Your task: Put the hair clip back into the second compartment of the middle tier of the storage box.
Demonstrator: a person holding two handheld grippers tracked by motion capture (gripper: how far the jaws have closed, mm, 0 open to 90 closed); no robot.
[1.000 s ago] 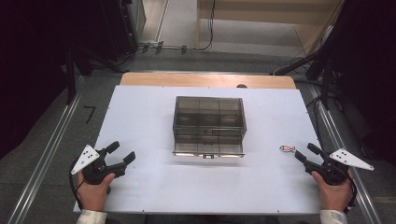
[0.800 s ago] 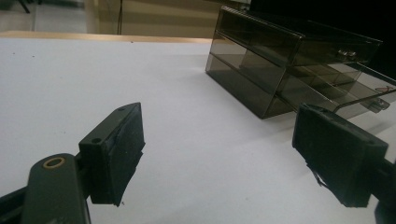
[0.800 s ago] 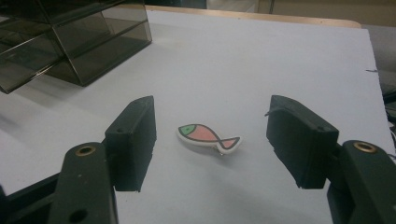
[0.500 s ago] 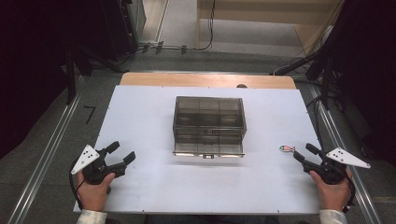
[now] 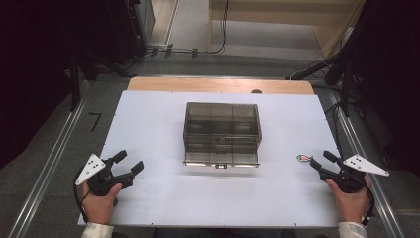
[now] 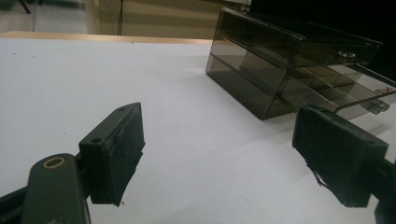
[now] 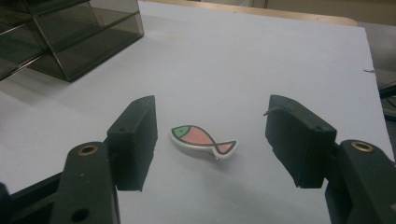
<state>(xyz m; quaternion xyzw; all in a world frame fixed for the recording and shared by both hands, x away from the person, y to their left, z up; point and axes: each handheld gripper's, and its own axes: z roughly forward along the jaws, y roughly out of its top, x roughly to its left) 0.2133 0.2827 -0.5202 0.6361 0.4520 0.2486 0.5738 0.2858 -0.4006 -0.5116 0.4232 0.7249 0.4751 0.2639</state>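
Between the wide-spread jaws of the right gripper [image 7: 210, 140] lies a small fish-shaped piece [image 7: 204, 141], pink and green on a white base, flat on the white table [image 7: 261, 60] and touched by neither pad. Beyond the left-hand pad stands the smoky clear drawer box [image 7: 70, 37]. The left gripper [image 6: 219, 149] gapes just as wide, holding nothing, with the box past its right-hand pad.
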